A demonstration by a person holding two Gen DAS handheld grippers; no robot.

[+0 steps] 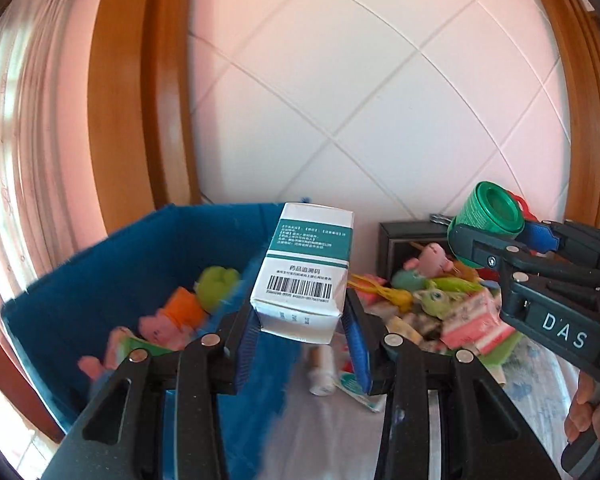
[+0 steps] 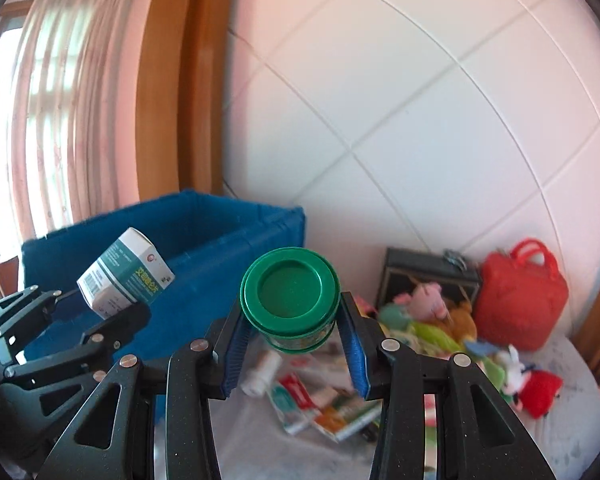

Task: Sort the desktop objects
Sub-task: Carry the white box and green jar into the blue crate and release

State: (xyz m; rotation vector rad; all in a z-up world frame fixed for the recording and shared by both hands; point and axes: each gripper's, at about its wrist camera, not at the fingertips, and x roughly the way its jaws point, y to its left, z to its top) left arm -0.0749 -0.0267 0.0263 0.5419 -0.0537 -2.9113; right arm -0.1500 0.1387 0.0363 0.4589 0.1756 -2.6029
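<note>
Here, the left claw [image 1: 302, 330] pinches a light, crushable box [image 1: 304, 276] by its sides; the right claw [image 2: 294, 344] grips a smooth, probably slippery green jar [image 2: 290, 300].

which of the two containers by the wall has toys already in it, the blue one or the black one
Both do. The blue bin holds a few soft toys and is mostly bare, while the black box has toys heaped in front of its open side.

Glossy cardboard medicine box [image 1: 304, 276], shiny green plastic jar [image 2: 290, 300], fuzzy blue cloth bin [image 1: 140, 248].
</note>
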